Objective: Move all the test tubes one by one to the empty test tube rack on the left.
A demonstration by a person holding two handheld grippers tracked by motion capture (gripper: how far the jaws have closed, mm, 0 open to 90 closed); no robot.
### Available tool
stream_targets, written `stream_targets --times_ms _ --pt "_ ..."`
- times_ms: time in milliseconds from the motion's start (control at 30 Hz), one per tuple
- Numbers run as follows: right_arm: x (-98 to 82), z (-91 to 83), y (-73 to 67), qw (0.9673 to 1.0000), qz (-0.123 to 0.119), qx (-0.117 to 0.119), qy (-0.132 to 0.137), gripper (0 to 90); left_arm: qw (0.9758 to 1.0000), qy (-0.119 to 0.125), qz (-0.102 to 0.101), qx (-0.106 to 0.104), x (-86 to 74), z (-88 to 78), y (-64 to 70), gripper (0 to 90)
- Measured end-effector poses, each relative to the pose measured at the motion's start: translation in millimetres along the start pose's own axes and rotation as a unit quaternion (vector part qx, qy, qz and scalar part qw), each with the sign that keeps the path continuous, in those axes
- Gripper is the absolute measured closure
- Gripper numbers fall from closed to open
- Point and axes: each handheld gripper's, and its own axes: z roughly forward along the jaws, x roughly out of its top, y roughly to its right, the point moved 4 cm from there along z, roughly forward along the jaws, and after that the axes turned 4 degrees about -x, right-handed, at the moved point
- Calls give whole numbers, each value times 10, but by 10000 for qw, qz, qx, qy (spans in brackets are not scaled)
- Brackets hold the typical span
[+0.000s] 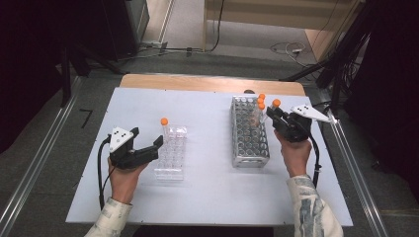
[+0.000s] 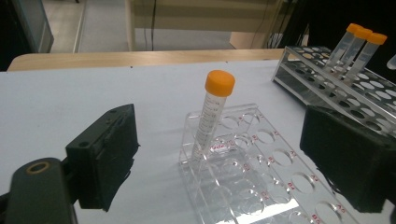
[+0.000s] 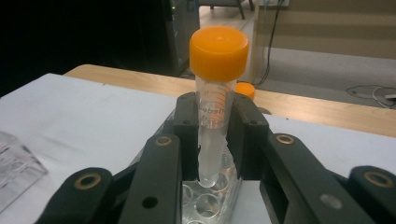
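My left gripper (image 1: pixel 153 147) (image 2: pixel 224 156) is open, its jaws standing on either side of the near end of a clear plastic rack (image 1: pixel 170 154) (image 2: pixel 266 177). One orange-capped tube (image 1: pixel 164 125) (image 2: pixel 211 119) stands upright in that rack's far corner. My right gripper (image 1: pixel 274 116) (image 3: pixel 215 128) is shut on another orange-capped tube (image 1: pixel 275 104) (image 3: pixel 215 88), held upright with its tip just over the holes of a metal rack (image 1: pixel 249 136) (image 3: pixel 205 203). Three more orange-capped tubes (image 1: pixel 261 101) (image 2: pixel 362 44) stand at the metal rack's far right corner.
The racks lie on a white sheet (image 1: pixel 207 182) over a wooden table (image 1: pixel 197 83). Bare sheet lies between the two racks and in front of them. Floor rails and cables run past the table's sides. The clear rack's corner (image 3: pixel 14 168) is at the left of the right gripper view.
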Motion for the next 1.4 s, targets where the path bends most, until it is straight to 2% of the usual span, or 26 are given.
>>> stream_targets --times_ms 133,167,200,300,433,467,600,667,767,1033,1400 --pt "5 -62 -103 9999 -60 150 13 724 9999 -36 97 13 3 -1 33 107" --pt "16 -100 -171 9996 -127 231 58 724 9999 -53 96 18 6 -4 41 107" --pt "16 -100 -171 9996 -127 231 58 724 10000 -33 75 0 10 -8 51 107" --pt "29 -153 -273 9990 -179 388 112 724 9999 -22 60 -78 22 -15 79 102" --pt "22 -198 -436 9976 -269 630 99 724 9996 -115 23 -239 41 -4 135 45" --pt "13 -203 -521 9967 -308 745 44 724 9995 -137 15 -278 47 -2 152 22" --pt "-5 -199 -641 9953 -348 902 -13 724 9987 -236 92 -437 48 14 216 10" --pt "-25 -187 -727 9943 -396 986 -56 723 9977 -323 87 -584 34 32 248 11" --pt "-67 -158 -861 9924 -480 1130 -129 724 9977 -343 233 -545 22 37 293 22" --pt "-210 -59 -1151 9876 -670 1385 -312 723 9967 -144 326 -724 56 -9 411 60" --pt "-391 1 -1485 9808 -907 1660 -485 724 9934 -185 508 -1010 47 -5 570 72"
